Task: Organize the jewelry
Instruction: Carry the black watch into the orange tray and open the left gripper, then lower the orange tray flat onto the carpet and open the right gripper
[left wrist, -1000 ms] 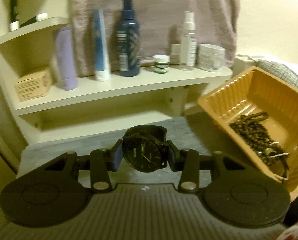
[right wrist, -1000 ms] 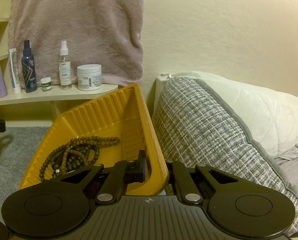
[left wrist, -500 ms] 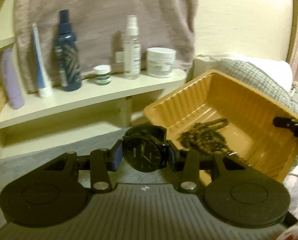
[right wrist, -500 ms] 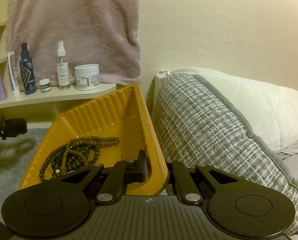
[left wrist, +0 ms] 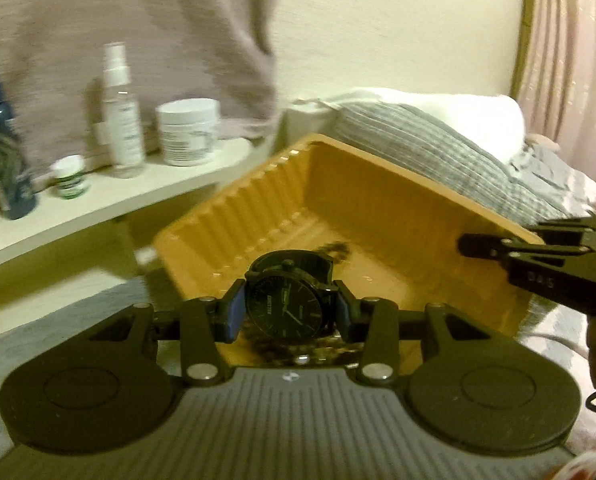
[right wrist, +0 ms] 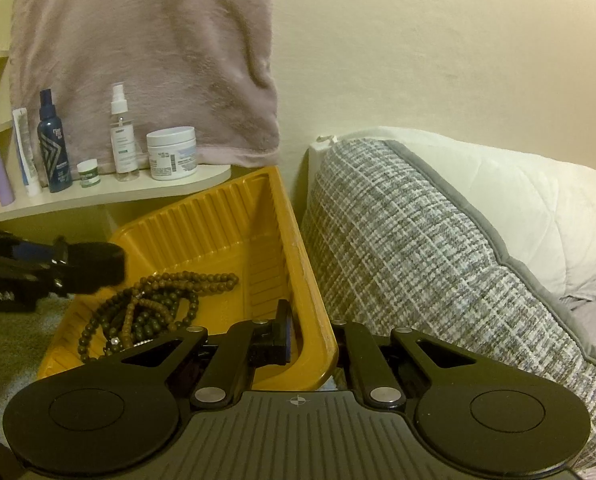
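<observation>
A: Starting nearest, what has the left tool [left wrist: 288, 316] got?

B: Its two pads are clamped on a black wristwatch [left wrist: 286, 308], one on each side of the case, dial facing the camera. The watch is in the air over the near part of the yellow tray [left wrist: 398, 216].

A: And the right tool [right wrist: 312, 336]?

B: Pinched together on the tray's rim at its near right corner, one finger inside the wall and one outside. In the left wrist view it reaches in from the right onto that same edge.

A: What lies in the tray?

B: A heap of dark brown bead necklaces [right wrist: 154, 304] on its floor, towards the left side in the right wrist view. The left tool and the watch show there too, coming in from the left above the tray's left edge.

A: Beside the tray?

B: A grey woven cushion [right wrist: 418, 248] just to its right, with a white pillow [right wrist: 518, 196] behind that.

A: Further back?

B: A pale shelf [right wrist: 110, 196] carrying a white jar [right wrist: 172, 152], a clear spray bottle [right wrist: 123, 136], a small green-labelled pot [right wrist: 87, 173] and a dark blue bottle [right wrist: 53, 144]. A mauve towel [right wrist: 146, 52] hangs on the wall behind them.
</observation>
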Action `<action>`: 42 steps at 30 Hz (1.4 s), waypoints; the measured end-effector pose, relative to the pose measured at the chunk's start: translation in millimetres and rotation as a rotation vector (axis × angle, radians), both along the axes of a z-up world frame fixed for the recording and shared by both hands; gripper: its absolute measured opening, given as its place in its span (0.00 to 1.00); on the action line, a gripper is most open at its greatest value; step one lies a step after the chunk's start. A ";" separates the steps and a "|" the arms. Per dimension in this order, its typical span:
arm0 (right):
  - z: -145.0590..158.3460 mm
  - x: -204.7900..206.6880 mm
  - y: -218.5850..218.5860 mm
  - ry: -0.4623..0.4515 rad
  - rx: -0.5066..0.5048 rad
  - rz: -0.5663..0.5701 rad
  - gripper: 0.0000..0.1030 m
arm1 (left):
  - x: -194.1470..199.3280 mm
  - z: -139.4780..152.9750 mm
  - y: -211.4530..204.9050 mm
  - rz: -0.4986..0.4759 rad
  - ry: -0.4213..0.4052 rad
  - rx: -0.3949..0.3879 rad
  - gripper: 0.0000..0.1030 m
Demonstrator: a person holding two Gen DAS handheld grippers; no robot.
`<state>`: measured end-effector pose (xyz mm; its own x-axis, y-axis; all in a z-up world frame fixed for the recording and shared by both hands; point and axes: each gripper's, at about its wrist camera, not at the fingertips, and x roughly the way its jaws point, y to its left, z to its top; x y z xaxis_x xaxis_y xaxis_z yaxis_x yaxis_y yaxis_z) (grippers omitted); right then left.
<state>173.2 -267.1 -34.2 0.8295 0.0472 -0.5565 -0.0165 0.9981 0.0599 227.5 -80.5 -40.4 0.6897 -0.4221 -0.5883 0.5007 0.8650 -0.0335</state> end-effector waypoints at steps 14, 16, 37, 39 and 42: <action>-9.3 1.3 -9.4 0.021 0.050 -0.023 0.07 | 2.0 -14.4 -26.9 -0.083 0.036 0.039 0.43; -12.3 1.7 -12.5 0.029 0.066 -0.029 0.07 | 0.5 -12.7 -25.3 -0.077 0.018 0.049 0.43; -42.8 0.8 -40.9 0.076 0.203 -0.084 0.12 | -22.4 5.7 68.8 0.235 0.002 -0.009 0.52; -42.6 -0.8 -42.7 0.071 0.208 -0.084 0.16 | -25.3 4.4 74.4 0.258 0.002 -0.011 0.55; -40.6 -7.3 -47.6 0.038 0.255 -0.068 0.59 | -30.8 2.1 83.8 0.306 -0.002 -0.014 0.63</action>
<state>165.9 -314.7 -74.7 0.8144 0.1352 -0.5643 0.0567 0.9493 0.3093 196.7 3.3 -38.3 0.7870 -0.2026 -0.5827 0.2171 0.9751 -0.0458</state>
